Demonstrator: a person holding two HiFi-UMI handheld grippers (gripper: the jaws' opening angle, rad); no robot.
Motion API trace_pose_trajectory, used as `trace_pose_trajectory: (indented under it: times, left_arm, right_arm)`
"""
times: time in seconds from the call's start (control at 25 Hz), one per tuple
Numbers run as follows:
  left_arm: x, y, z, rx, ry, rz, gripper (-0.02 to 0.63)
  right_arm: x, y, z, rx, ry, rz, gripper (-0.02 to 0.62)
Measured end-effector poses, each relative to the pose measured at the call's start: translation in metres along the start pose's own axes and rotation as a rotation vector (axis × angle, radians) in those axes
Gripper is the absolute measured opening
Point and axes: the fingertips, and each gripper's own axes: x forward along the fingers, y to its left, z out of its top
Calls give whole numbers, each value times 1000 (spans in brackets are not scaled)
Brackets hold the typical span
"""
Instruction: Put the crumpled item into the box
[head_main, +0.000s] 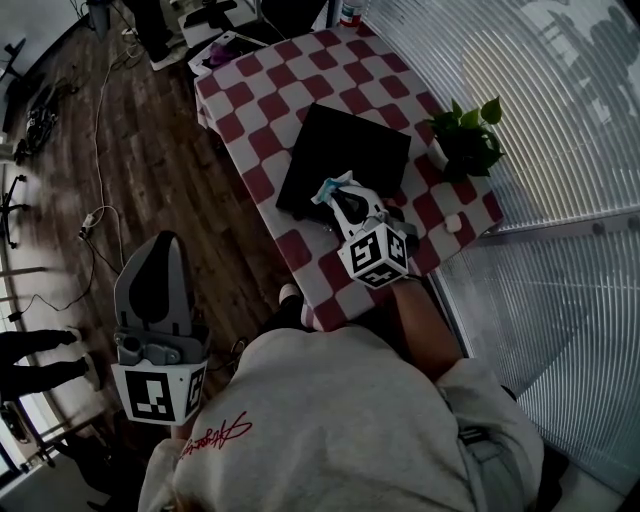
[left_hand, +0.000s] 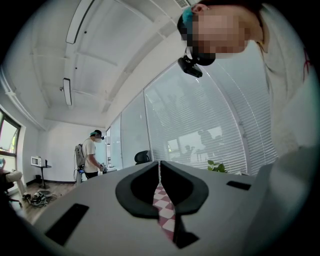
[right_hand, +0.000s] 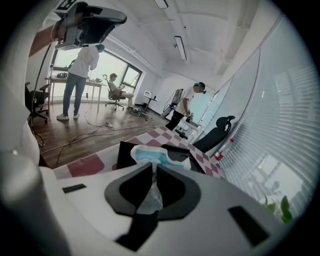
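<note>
Between the closed jaws of your right gripper (right_hand: 151, 166) sits the crumpled item (right_hand: 151, 154), a white and teal wad pinched at its tail, with most of it bunched just past the fingertips. Directly ahead of and below that gripper lies the black box (head_main: 345, 150), and the wad hangs over the box's near edge. To do this step well, carry the wad forward until it is over the middle of the box, lower it close, and only then part the jaws. A light wad let go at the edge could roll back onto the checkered tablecloth (head_main: 262, 100). How deep the box is cannot be read from these views, so go down gently.

Your left gripper (head_main: 158, 262) hangs well behind and to the left of the right one, off the table over the wooden floor. Its jaws are together with nothing in them, so it is out of the way. Beyond the box to the right stands a potted plant (head_main: 468, 138); avoid swinging toward it. Nothing blocks the path ahead.
</note>
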Motion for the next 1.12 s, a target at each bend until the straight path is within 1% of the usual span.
trace_pose_trajectory:
  times: [0.68, 1.12]
  left_arm:
    - [-7, 5, -1, 1, 8, 28, 25]
    - [-10, 6, -1, 1, 14, 33, 25]
  right_arm:
    - [12, 9, -8, -41, 54, 67, 37]
    - [21, 13, -13, -71, 96, 113, 37]
